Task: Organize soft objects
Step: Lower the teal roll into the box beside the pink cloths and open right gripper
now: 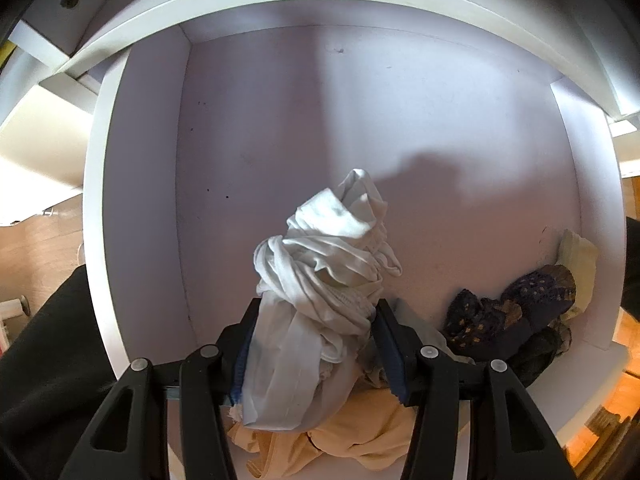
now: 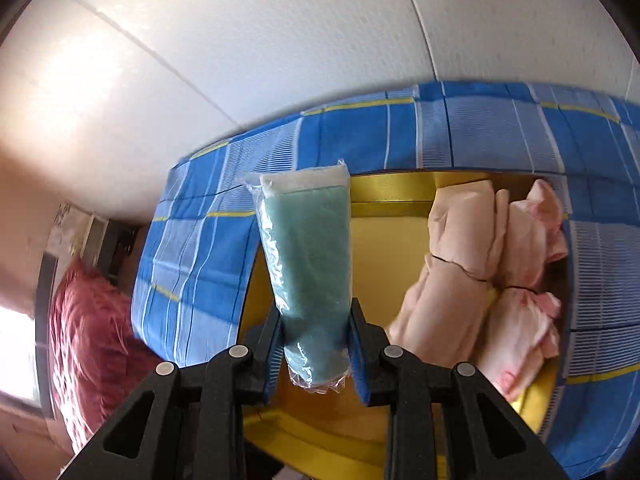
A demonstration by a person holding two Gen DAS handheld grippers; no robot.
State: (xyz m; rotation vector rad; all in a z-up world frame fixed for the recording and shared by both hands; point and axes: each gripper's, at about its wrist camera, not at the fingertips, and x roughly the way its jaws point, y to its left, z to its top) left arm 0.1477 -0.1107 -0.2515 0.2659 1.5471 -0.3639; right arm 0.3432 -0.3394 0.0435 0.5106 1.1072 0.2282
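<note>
My left gripper [image 1: 316, 312] points straight down into a white drawer [image 1: 136, 208] and is shut on a crumpled white cloth [image 1: 328, 264], which hangs from its pads above the drawer floor. Under it lies a beige garment [image 1: 360, 436]; a dark patterned cloth [image 1: 512, 316] and a pale yellow cloth [image 1: 578, 264] sit in the drawer's right corner. My right gripper [image 2: 316, 340] is shut on a teal sponge in a clear plastic sleeve [image 2: 310, 264], held over a yellow box [image 2: 388, 248] on a blue checked bedsheet [image 2: 480, 132]. Pink rolled cloths [image 2: 480, 264] lie in that box.
The drawer's far floor [image 1: 360, 120] shows only a shadow. A black sleeve [image 1: 48, 360] is at the left of the drawer. In the right wrist view a red fuzzy pillow [image 2: 88, 328] lies left of the bed, with a white wall [image 2: 280, 40] behind.
</note>
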